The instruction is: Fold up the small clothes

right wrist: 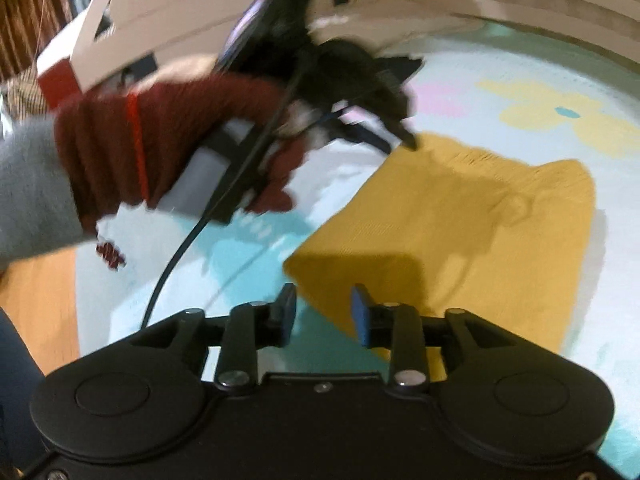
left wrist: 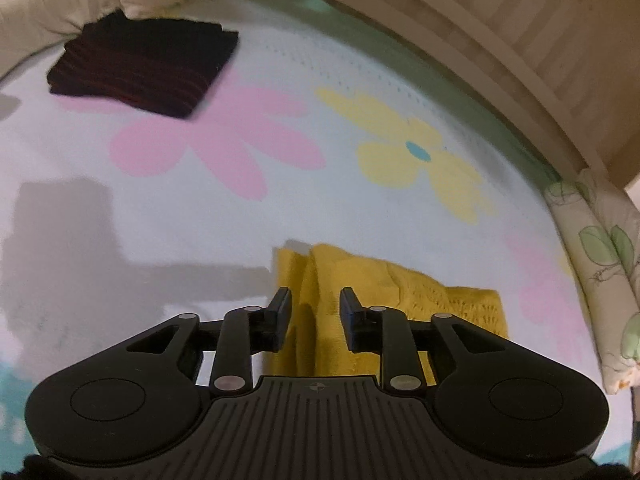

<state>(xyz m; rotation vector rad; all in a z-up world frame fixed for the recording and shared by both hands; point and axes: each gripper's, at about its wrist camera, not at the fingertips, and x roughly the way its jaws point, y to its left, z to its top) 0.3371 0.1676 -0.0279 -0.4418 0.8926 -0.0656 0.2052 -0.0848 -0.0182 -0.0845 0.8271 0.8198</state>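
Note:
A yellow knitted garment [right wrist: 460, 220] lies folded flat on the flowered bed sheet [right wrist: 500, 64]. My right gripper [right wrist: 323, 310] hovers over its near corner, jaws apart, nothing pressed between the pads. In the left wrist view the same yellow garment [left wrist: 400, 300] shows a rumpled edge just beyond my left gripper [left wrist: 315, 312], whose jaws stand open with cloth showing in the gap but not pinched. From the right wrist view, a hand in a dark red glove [right wrist: 160, 140] holds the left gripper [right wrist: 400, 132] at the garment's far corner.
A folded dark maroon cloth [left wrist: 144, 68] lies at the far left of the sheet [left wrist: 200, 208], by a cream pillow [left wrist: 40, 8]. A wooden headboard [left wrist: 520, 40] and a floral pillow [left wrist: 600, 280] bound the right side. A black cable [right wrist: 180, 248] trails over the sheet; an orange floor [right wrist: 36, 304] shows at the left.

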